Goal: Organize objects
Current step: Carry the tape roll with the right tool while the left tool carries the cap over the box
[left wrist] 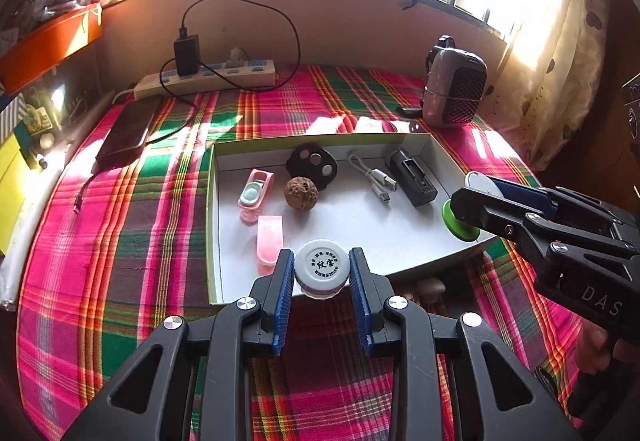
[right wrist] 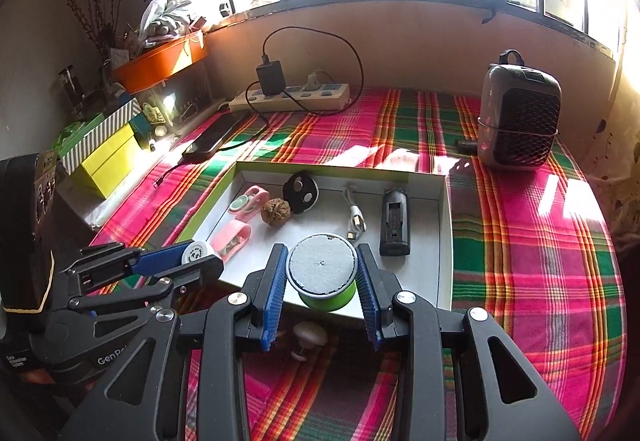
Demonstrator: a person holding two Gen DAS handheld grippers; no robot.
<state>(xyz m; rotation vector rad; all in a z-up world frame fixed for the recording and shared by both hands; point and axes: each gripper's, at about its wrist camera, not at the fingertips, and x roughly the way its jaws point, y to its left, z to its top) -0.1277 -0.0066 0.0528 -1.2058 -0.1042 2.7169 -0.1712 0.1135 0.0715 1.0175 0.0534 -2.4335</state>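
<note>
While both tongs grip small round things, they hover at the near edge of a white tray (left wrist: 424,145) on the plaid tabletop (left wrist: 120,225).

Left tongs (left wrist: 321,271) are closed on a small grey-capped jar (left wrist: 320,268), held just over the tray's near rim; right tongs (right wrist: 321,273) clamp a green tub (right wrist: 325,277) with a pale top, also above the near rim. Inside the tray lie two pink clips (left wrist: 256,193), a walnut (left wrist: 301,192), a black disc (left wrist: 313,164), a white cable (left wrist: 374,179) and a black charger (left wrist: 412,177). Behind the tray, well apart, stand a power strip (left wrist: 208,79), a phone (left wrist: 126,135) and a grey speaker (left wrist: 454,85).
</note>
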